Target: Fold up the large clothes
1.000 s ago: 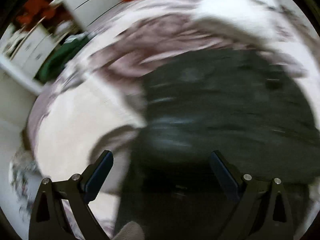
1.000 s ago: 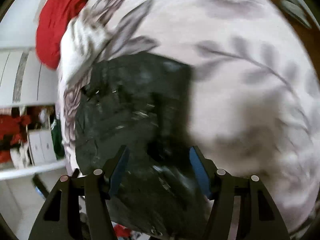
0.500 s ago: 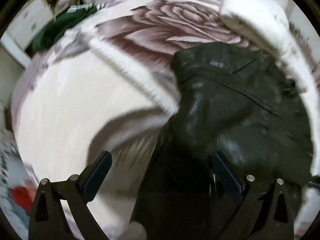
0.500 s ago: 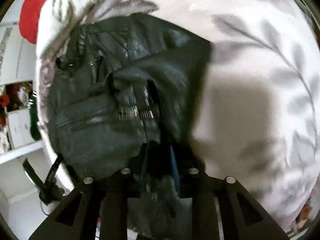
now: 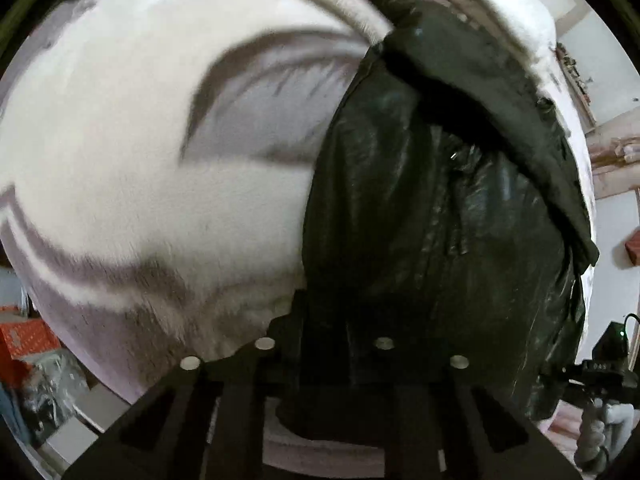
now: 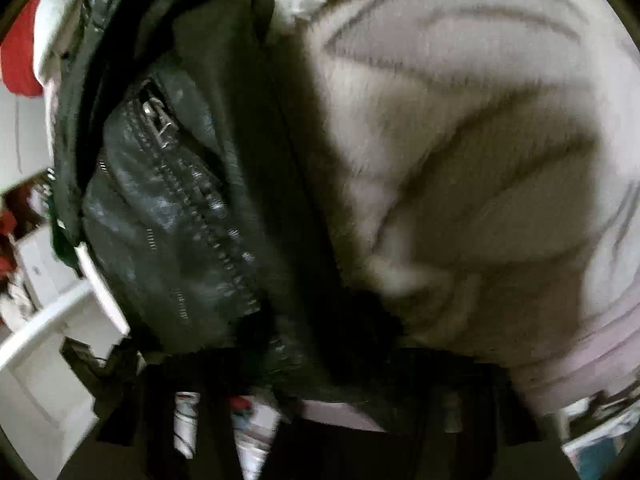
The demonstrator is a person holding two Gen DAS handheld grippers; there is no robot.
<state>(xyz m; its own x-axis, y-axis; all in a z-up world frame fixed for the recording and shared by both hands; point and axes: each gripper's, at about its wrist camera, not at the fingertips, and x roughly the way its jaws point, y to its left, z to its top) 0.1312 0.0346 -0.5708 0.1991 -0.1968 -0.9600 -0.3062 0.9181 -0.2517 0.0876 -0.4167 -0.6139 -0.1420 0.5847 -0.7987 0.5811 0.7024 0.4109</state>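
Left gripper (image 5: 322, 332): jaws closing, now drawn narrow on the near hem of the black leather jacket (image 5: 440, 208), leather bunched between them and over the tips. Right gripper (image 6: 320, 364): jaws closing too, narrow, the jacket (image 6: 172, 208) edge pinched between them; tips buried in dark leather and blurred, so the exact pad contact is hard to see. Jacket lies on the bed, spread over a fluffy white blanket with grey leaf print (image 5: 140, 184), its near edge at the bed's edge by both grippers. In the right wrist view the front zipper (image 6: 208, 236) runs diagonally across the shiny panel, a folded flap beside it toward the blanket (image 6: 460, 140). In the left wrist view the collar end points away, a white pillow or fleece roll (image 5: 508, 12) just past it. Red cloth (image 6: 20, 60) at far left beyond the jacket. White shelf unit (image 6: 52, 320) beside the bed, contents blurred.
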